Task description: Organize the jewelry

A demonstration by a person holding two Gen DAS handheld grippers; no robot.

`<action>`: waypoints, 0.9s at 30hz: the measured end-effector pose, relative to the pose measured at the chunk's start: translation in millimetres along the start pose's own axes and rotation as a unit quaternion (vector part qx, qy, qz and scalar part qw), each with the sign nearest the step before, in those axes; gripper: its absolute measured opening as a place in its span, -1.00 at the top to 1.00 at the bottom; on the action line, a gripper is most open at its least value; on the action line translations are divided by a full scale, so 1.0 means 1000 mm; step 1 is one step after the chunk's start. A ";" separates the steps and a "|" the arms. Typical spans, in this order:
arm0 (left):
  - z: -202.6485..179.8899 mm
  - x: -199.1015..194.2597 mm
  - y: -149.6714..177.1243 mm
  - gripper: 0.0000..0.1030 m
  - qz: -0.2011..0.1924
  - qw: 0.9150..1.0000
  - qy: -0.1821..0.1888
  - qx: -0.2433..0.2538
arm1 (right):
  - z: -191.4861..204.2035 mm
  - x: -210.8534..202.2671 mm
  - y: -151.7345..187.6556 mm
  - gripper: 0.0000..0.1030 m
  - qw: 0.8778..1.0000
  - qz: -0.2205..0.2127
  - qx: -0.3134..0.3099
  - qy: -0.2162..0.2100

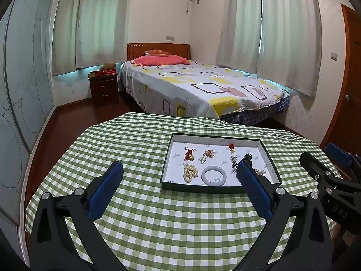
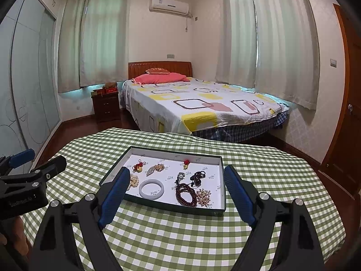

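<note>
Both tools, left tool and right tool, tilt downward above the desk, wide and empty, facing the tray

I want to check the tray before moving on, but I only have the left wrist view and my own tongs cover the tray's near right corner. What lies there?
Observer: A coil of dark red beads, inside the tray.
Operator: Anything beside it?
Observer: A pale brooch, close against the beads' right side.
Operator: Are the right tongs carrying anything?
Observer: No, the right tongs are open with nothing between the fingers.
</note>
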State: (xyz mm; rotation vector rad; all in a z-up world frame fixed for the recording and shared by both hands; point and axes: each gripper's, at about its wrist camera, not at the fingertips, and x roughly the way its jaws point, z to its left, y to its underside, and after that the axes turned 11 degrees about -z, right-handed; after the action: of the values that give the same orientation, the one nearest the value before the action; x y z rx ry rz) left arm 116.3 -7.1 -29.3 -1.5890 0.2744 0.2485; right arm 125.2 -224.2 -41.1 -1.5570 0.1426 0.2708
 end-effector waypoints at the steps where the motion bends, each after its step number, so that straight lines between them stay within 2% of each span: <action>1: 0.000 0.000 0.000 -0.91 0.000 1.000 -0.001 0.000 | 0.000 0.000 0.000 -0.60 1.000 0.000 0.000 0.000; 27: 0.001 -0.001 0.001 -0.91 0.003 1.000 0.004 -0.004 | -0.002 0.000 0.000 -0.60 1.000 -0.003 0.001 0.001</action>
State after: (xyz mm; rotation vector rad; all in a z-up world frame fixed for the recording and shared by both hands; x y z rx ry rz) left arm 115.1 -6.5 -29.9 -1.5973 0.2848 0.2494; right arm 125.6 -225.8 -41.1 -1.5556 0.1411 0.2642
